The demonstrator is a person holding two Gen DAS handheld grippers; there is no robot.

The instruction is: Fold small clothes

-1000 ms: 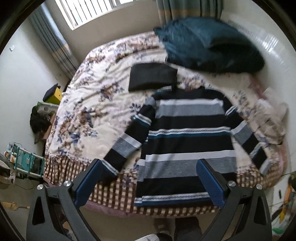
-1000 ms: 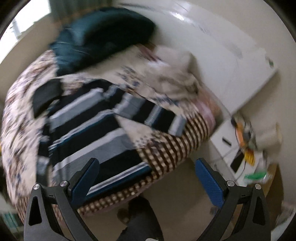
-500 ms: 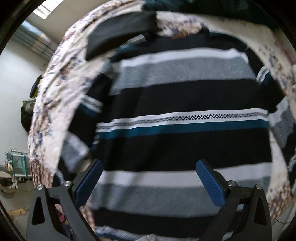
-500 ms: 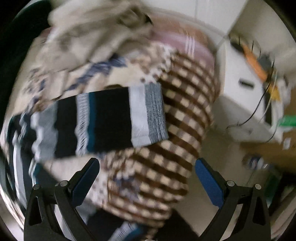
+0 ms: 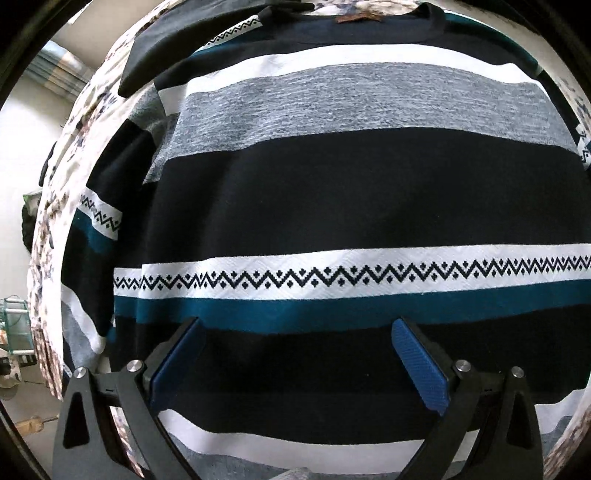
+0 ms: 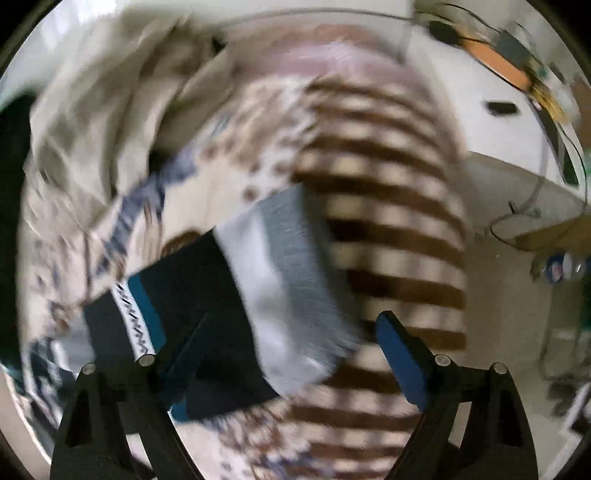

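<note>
You have dropped both tongs close over the bed since a second ago. Your left gripper (image 5: 295,354) hangs spread above the striped sweater (image 5: 351,206), gripping nothing. Your right gripper (image 6: 291,350) is closing, the sleeve cuff (image 6: 291,273) between its jaws, not yet pinched.

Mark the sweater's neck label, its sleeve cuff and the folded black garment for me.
neck label (image 5: 357,17): left wrist view, brown tag's middle.
sleeve cuff (image 6: 295,266): right wrist view, grey end band.
black garment (image 5: 162,51): left wrist view, near corner.
</note>
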